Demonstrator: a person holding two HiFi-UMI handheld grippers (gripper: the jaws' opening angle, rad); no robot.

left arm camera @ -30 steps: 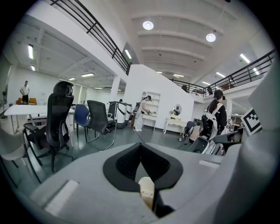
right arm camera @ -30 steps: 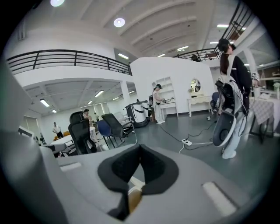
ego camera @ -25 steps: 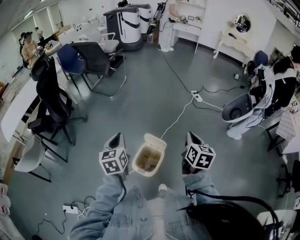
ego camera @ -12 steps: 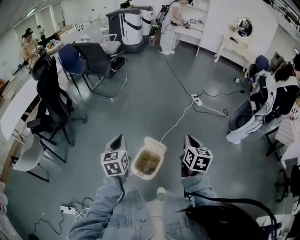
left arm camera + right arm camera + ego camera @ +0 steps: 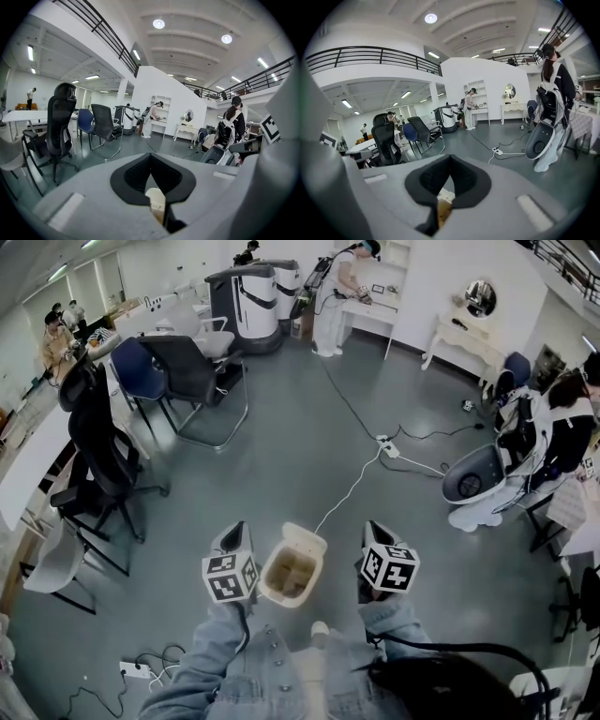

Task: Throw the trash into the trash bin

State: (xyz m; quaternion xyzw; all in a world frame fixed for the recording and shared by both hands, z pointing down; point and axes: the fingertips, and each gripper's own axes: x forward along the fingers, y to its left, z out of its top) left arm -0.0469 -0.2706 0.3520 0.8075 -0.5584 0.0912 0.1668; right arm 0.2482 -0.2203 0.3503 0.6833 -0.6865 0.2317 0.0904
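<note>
Where trash bin (image 5: 292,570) sits, white cable (image 5: 352,486) behind, chairs (image 5: 186,369) left

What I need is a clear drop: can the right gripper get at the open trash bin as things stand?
Probably yes. The trash bin stands open just beside the right gripper, a little lower, with nothing seen between them.

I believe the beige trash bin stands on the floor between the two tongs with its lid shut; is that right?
Not quite: the lid is flipped open, as the head view shows. The trash bin does stand on the floor between the left tongs and the right tongs.
</note>
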